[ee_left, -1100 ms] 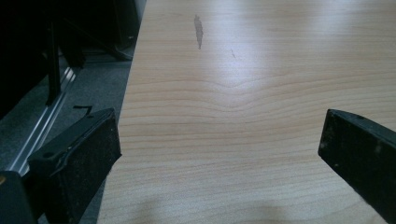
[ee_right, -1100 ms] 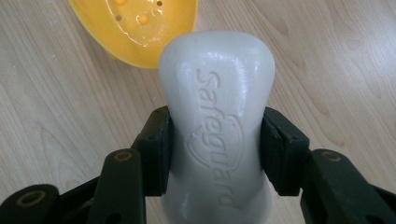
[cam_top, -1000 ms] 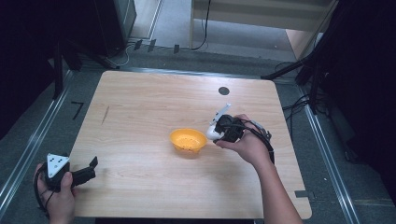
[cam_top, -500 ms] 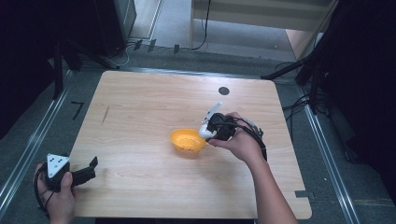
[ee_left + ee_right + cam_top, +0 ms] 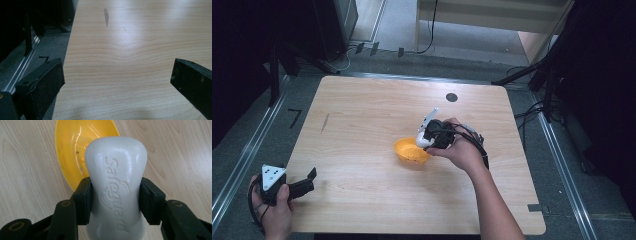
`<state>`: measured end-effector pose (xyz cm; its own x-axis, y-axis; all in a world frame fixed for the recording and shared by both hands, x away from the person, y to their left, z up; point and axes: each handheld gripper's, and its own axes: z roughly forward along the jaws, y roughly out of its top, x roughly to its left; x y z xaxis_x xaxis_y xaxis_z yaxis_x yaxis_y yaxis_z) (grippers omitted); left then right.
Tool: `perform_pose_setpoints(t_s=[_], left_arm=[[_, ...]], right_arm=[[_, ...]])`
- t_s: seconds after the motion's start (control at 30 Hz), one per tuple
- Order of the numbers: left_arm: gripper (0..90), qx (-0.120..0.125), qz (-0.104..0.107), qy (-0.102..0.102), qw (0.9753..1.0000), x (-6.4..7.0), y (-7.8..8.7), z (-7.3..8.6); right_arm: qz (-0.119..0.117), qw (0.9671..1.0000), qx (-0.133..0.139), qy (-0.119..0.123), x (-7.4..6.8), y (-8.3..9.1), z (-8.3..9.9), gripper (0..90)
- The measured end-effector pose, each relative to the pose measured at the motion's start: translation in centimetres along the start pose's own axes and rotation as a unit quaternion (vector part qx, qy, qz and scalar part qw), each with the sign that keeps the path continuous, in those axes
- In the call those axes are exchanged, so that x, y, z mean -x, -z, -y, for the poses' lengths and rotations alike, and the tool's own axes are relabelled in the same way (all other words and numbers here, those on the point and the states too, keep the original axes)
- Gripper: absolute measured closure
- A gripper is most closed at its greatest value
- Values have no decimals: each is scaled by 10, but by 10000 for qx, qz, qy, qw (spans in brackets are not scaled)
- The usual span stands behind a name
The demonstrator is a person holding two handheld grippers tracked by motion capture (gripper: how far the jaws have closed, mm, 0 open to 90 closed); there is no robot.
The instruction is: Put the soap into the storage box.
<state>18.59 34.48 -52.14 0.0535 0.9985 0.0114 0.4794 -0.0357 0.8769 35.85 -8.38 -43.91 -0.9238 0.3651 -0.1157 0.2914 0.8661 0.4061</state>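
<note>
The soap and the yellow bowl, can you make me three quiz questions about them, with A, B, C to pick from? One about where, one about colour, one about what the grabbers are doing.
1. Where is the bar of soap?
A. Lying inside the dish
B. Between the jaws of the right gripper, over the dish's rim
C. On the floor

2. What colour is the soap dish?
A. Yellow
B. Blue
C. Black

3. How is the left gripper?
A. Shut on the soap
B. Shut on the dish
C. Open, holding nothing

Answers:
1 B, the right gripper view shows both pads pressed on the soap's sides with the dish just beyond it.
2 A, both the high view and the right gripper view show it yellow.
3 C, its jaws stand wide apart over bare table.
</note>
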Motion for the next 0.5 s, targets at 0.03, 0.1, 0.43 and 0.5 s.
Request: perform_pose_setpoints(t_s=[0.03, 0.1, 0.43, 0.5], left_arm=[[0, 8, 3, 5, 10000, 0, 0, 0], [0, 8, 3, 2, 10000, 0, 0, 0], [0, 4, 7, -3, 10000, 0, 0, 0], [0, 11, 8, 5, 10000, 0, 0, 0]], right_arm=[[-13, 10000, -14, 15, -1, -1, -1, 510], [-38, 10000, -4, 68, -2, -2, -4, 510], [-127, 9996, 30, 255, -7, -10, -16, 510], [-150, 9995, 47, 288, -8, -11, -17, 510]])
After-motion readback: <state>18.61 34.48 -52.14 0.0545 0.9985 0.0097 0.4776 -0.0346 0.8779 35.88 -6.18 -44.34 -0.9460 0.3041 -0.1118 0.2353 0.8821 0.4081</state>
